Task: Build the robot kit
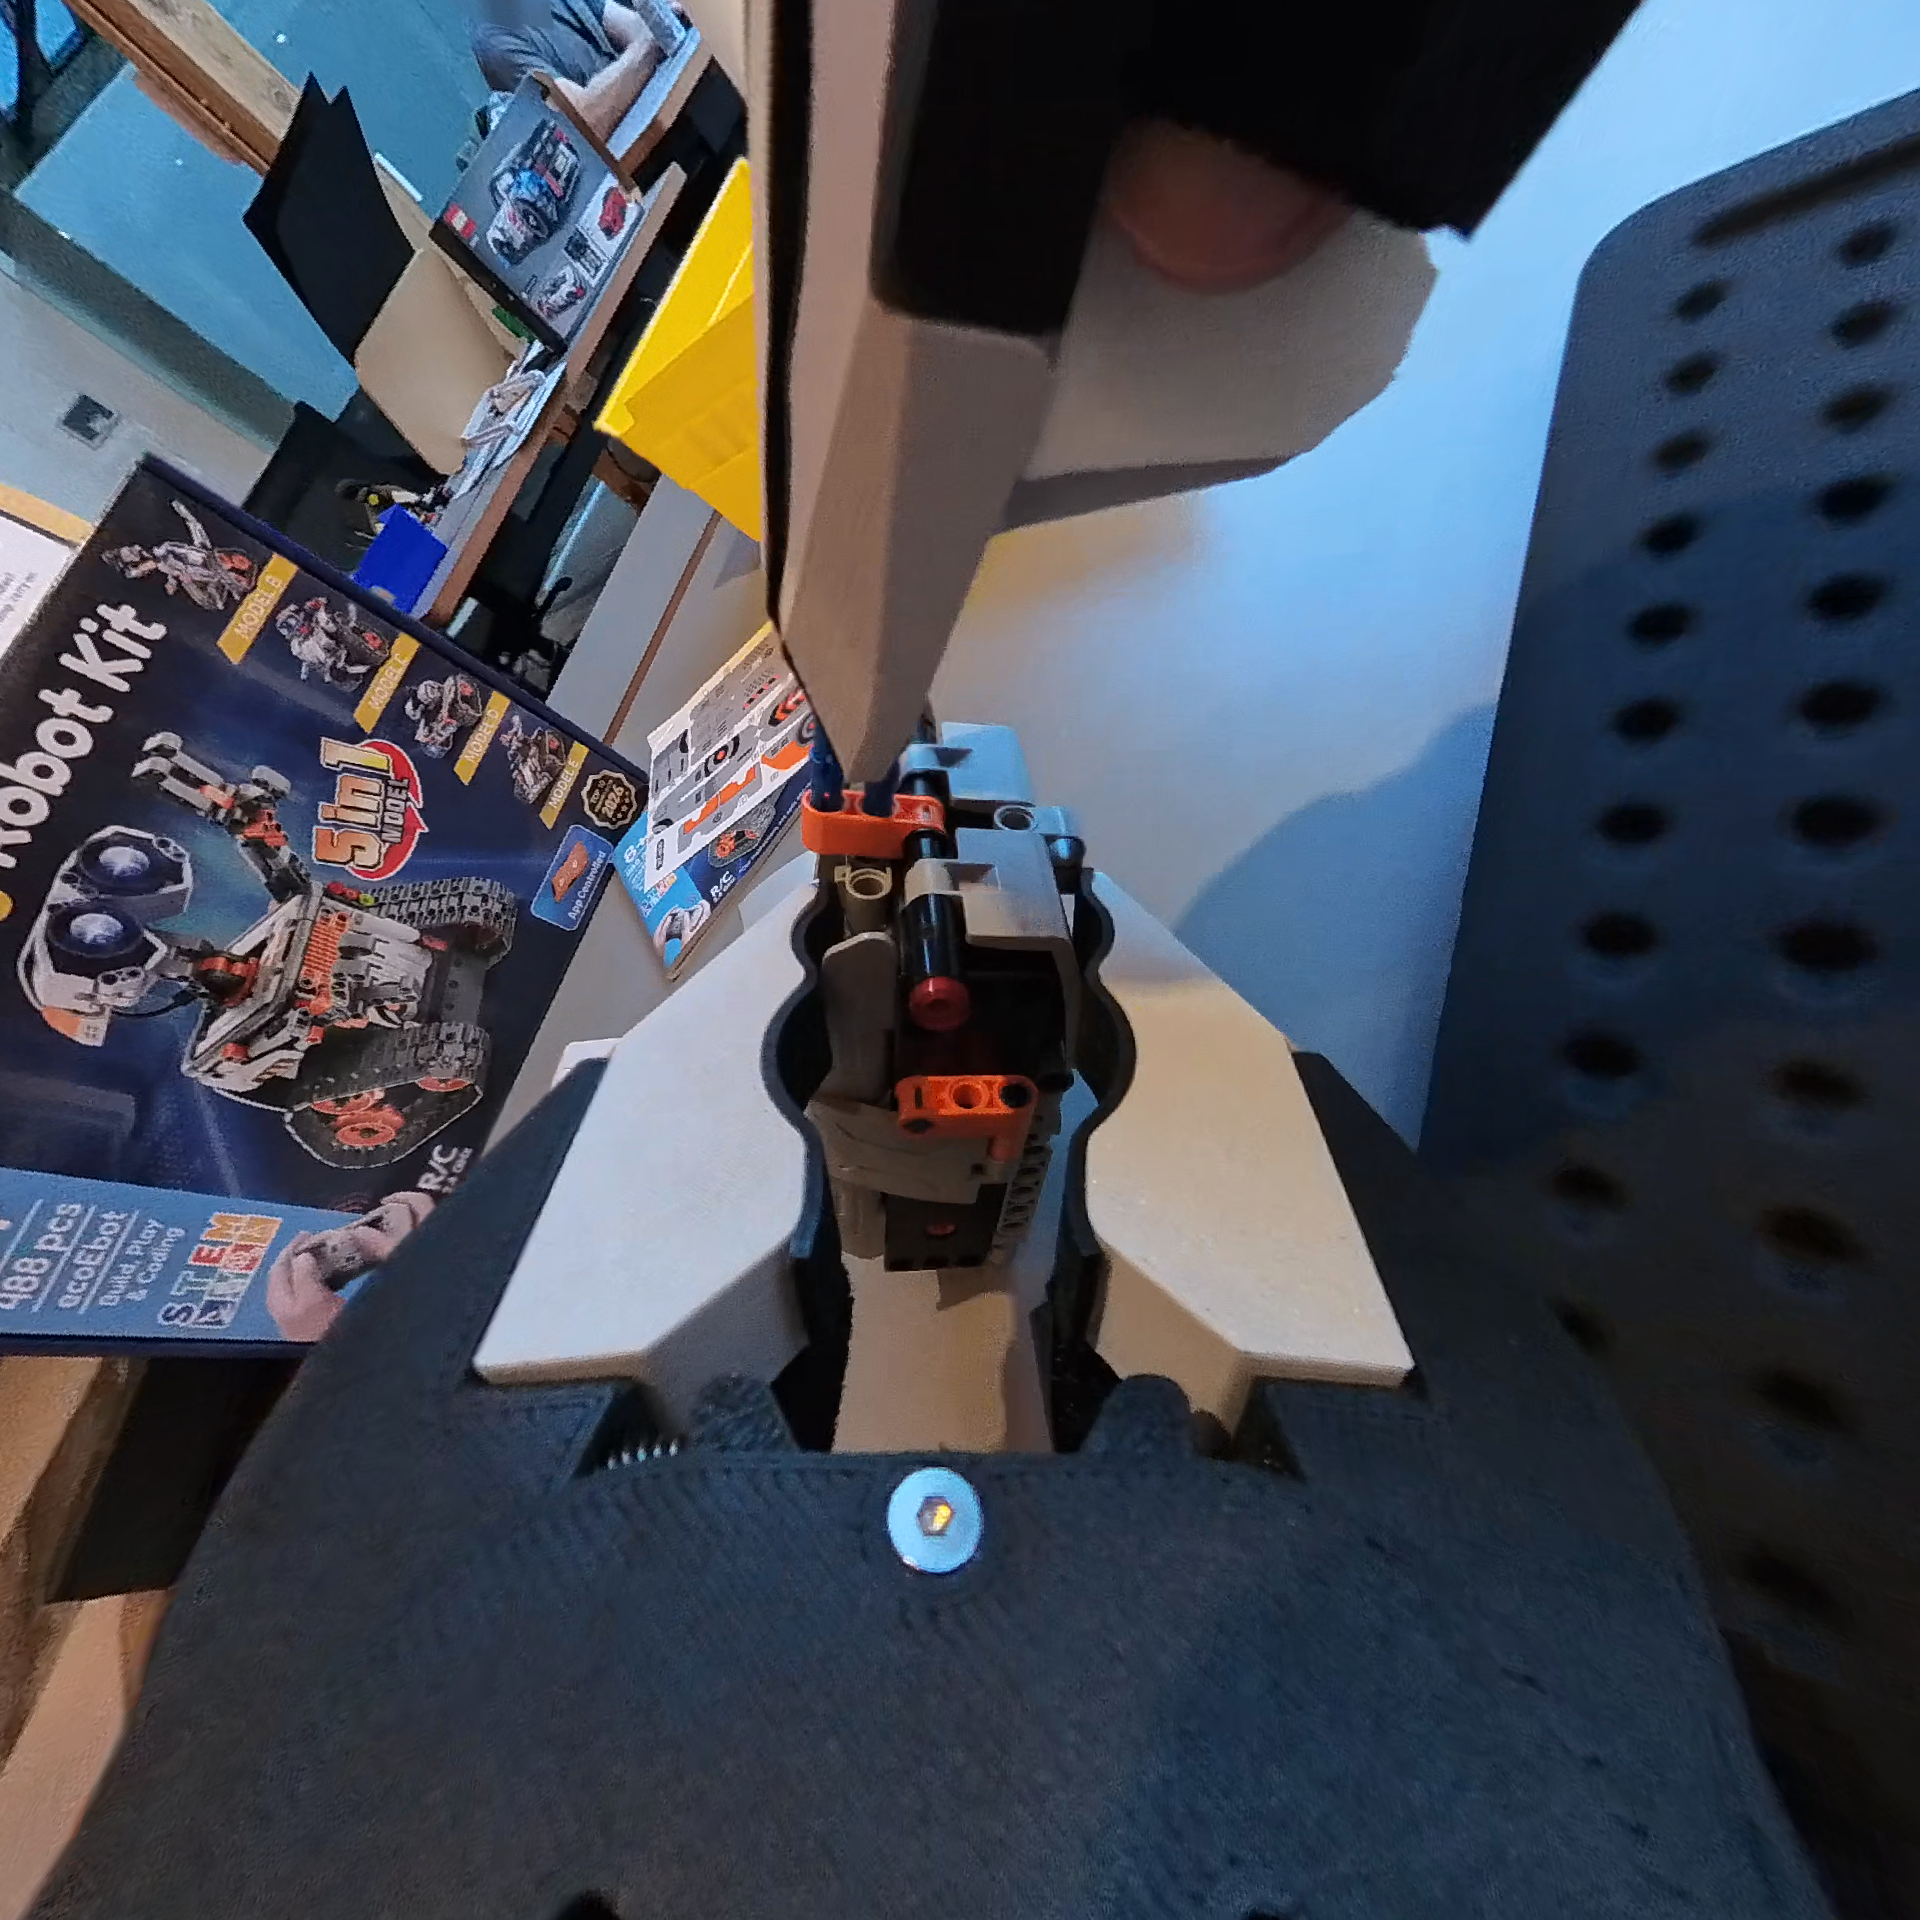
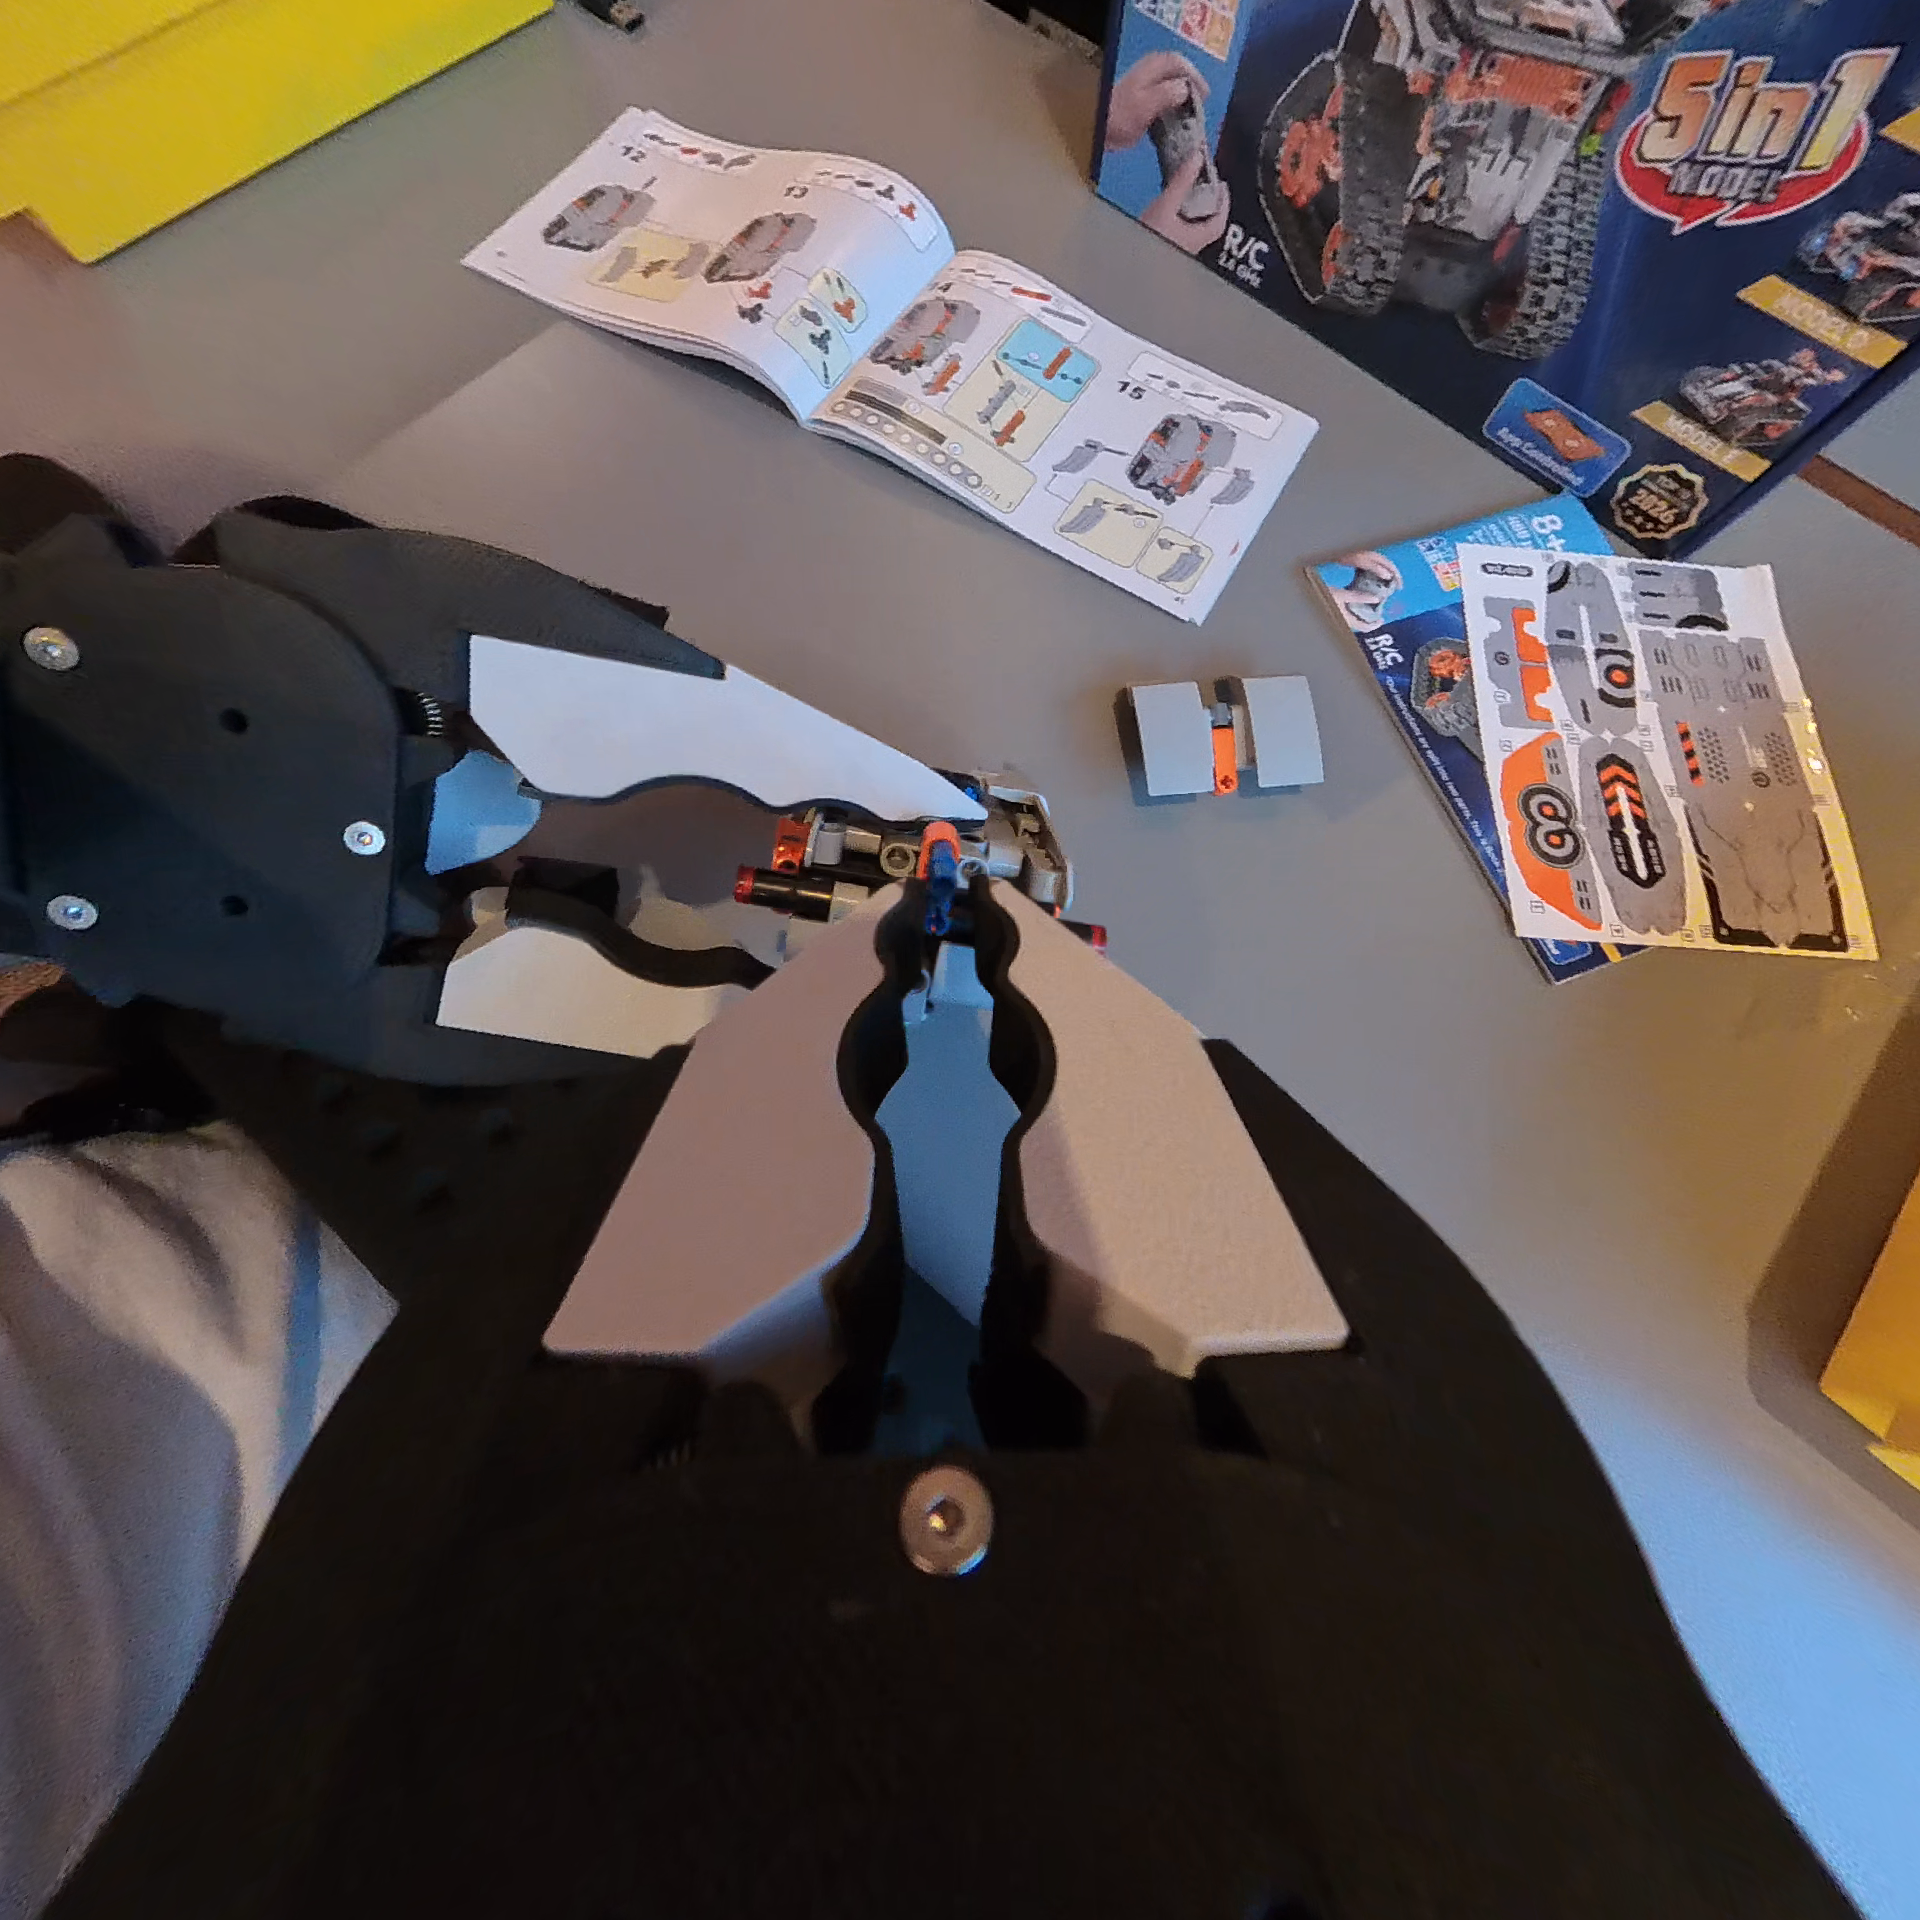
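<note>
In the left wrist view we see the left gripper (image 1: 940, 1023) closed around a grey, black and orange brick assembly (image 1: 951, 1049), which sits between its pale fingers (image 1: 675, 1164) and sticks out past the tips. The right gripper (image 1: 868, 774) comes down from the top of the view, its narrow tips meeting an orange beam (image 1: 873, 819) at the far end of the assembly, with small blue pins just under them. A kit box (image 1: 270, 914) with robot pictures stands at the left, and a sticker sheet (image 1: 727, 779) lies on the grey tabletop (image 1: 1195, 665) beyond it. A yellow bin (image 1: 696, 364) shows farther back, and a black perforated panel (image 1: 1714, 831) fills the right edge.

In the right wrist view we see the right gripper (image 2: 940, 888) narrowed onto a small blue pin (image 2: 940, 873) at its tips, pressed against the assembly (image 2: 935, 847). The left gripper (image 2: 831, 831) reaches in from the left edge of the view and clamps that assembly, held just above the tabletop (image 2: 1247, 1039) near its middle. A separate grey sub-build (image 2: 1221, 738) with an orange piece lies apart to the right. An open instruction booklet (image 2: 883, 353) lies toward the far side, the sticker sheet (image 2: 1662, 758) rests on a blue leaflet (image 2: 1392, 623) near the right edge, and the kit box (image 2: 1558, 239) stands at the far right corner. A yellow lid or bin (image 2: 208, 104) sits at the far left corner.
</note>
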`<state>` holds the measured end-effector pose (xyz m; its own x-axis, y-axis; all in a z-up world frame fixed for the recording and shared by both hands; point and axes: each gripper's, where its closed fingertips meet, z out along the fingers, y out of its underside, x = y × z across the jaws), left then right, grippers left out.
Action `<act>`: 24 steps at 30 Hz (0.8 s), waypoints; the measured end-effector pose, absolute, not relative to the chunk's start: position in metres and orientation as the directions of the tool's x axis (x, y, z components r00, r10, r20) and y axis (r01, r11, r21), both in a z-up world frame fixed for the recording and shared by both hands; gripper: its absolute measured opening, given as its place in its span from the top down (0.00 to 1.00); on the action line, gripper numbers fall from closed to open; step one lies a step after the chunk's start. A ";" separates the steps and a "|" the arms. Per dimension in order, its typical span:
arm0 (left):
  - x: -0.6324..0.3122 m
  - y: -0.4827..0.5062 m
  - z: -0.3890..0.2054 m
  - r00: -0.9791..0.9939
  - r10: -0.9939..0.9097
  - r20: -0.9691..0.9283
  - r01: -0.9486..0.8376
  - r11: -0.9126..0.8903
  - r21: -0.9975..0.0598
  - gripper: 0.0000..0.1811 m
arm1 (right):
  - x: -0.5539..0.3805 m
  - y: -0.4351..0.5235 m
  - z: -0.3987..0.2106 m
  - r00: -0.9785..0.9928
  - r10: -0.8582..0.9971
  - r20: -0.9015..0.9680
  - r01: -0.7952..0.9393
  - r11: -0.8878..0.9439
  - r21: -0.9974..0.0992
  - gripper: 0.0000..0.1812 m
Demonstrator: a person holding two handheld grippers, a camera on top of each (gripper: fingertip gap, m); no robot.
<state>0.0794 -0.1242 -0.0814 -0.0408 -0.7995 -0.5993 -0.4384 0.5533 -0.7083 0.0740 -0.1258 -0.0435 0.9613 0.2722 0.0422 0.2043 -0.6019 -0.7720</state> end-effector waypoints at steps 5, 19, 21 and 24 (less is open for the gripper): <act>0.076 -0.124 -0.084 -0.049 -0.776 -0.629 -0.446 0.581 -0.681 0.76 | 0.069 -0.127 -0.047 0.942 0.337 0.003 0.217 -0.598 -0.772 0.98; 0.073 -0.139 -0.093 -0.162 -0.672 -0.722 -0.410 0.712 -0.570 0.76 | 0.065 -0.152 -0.073 0.045 0.979 0.199 0.989 -0.016 -0.144 0.71; 0.073 -0.140 -0.094 -0.170 -0.660 -0.732 -0.408 0.723 -0.557 0.76 | 0.067 -0.154 -0.078 0.008 0.991 0.131 0.996 0.004 -0.092 0.76; 0.073 -0.143 -0.095 -0.178 -0.646 -0.742 -0.400 0.737 -0.545 0.76 | 0.067 -0.152 -0.075 -0.004 0.997 0.073 0.997 0.010 -0.078 0.85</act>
<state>0.0728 -0.1428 -0.0953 -0.1783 -0.6457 -0.7425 -0.4001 0.7369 -0.5448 0.0668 -0.1524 -0.0750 -0.0044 0.9973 0.0732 0.9969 0.0101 -0.0780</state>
